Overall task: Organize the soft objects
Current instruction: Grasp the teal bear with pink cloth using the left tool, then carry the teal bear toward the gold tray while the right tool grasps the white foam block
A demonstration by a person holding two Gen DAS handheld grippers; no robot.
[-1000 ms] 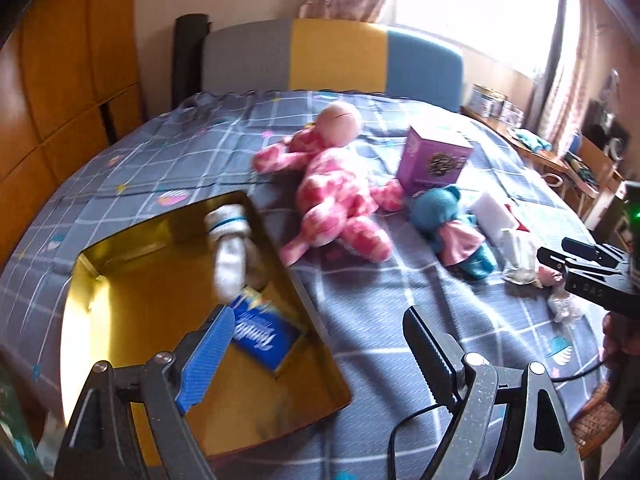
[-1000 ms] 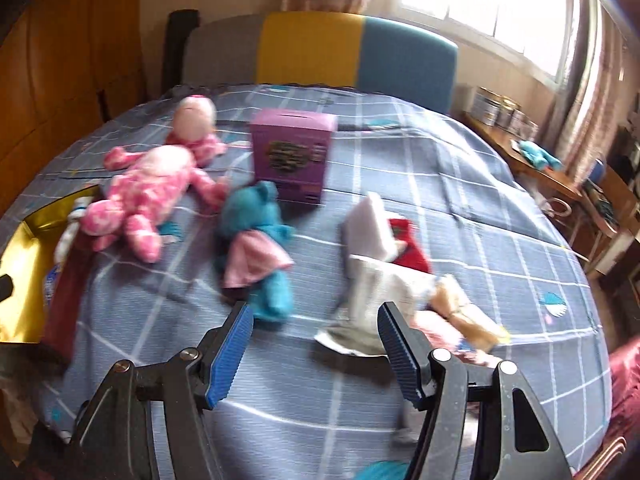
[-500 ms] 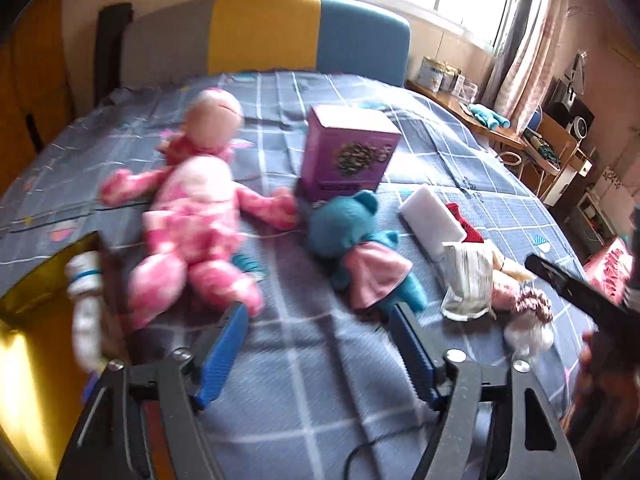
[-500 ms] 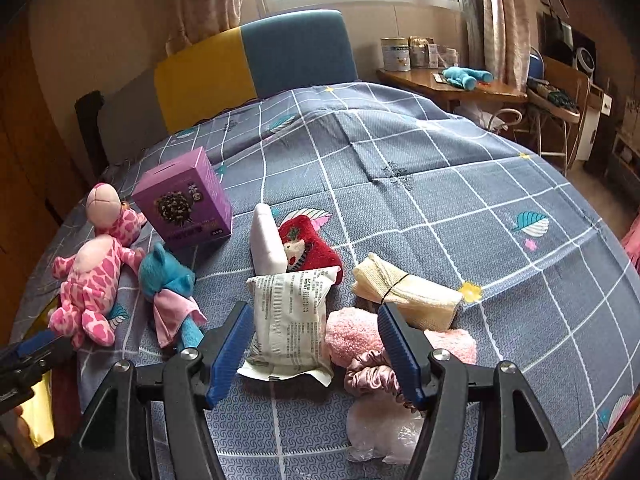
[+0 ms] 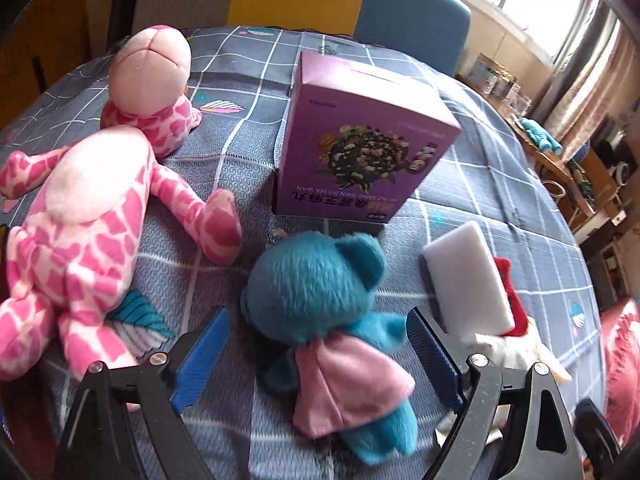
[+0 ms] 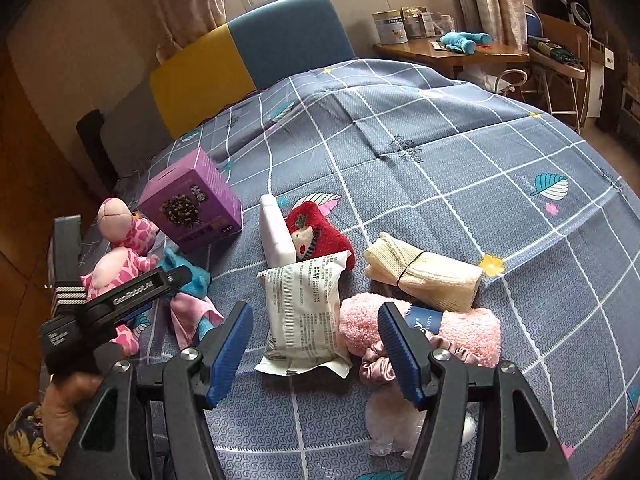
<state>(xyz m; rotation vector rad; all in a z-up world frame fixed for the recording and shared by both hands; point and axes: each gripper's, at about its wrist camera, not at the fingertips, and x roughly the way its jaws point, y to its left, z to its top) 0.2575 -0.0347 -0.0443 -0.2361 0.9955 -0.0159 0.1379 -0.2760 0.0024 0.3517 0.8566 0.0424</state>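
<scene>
Left gripper (image 5: 318, 354), jaws just reopened, unclenched astride teal plush bear (image 5: 320, 300) mid-bed: closing may snag only its pink cape (image 5: 352, 384); right gripper (image 6: 314, 350) unclenched, empty.

My blue pads (image 5: 202, 362) are ribbed plastic. The teal bear (image 5: 316, 292) is shaggy plush, the box (image 5: 360, 140) smooth card, the packet (image 6: 306, 312) crinkly matt film.

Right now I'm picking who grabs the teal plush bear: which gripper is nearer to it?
Left. The left gripper straddles the teal plush bear with open jaws, not pressing it. The right gripper hangs over the white packet, the bear off to its left.
</scene>
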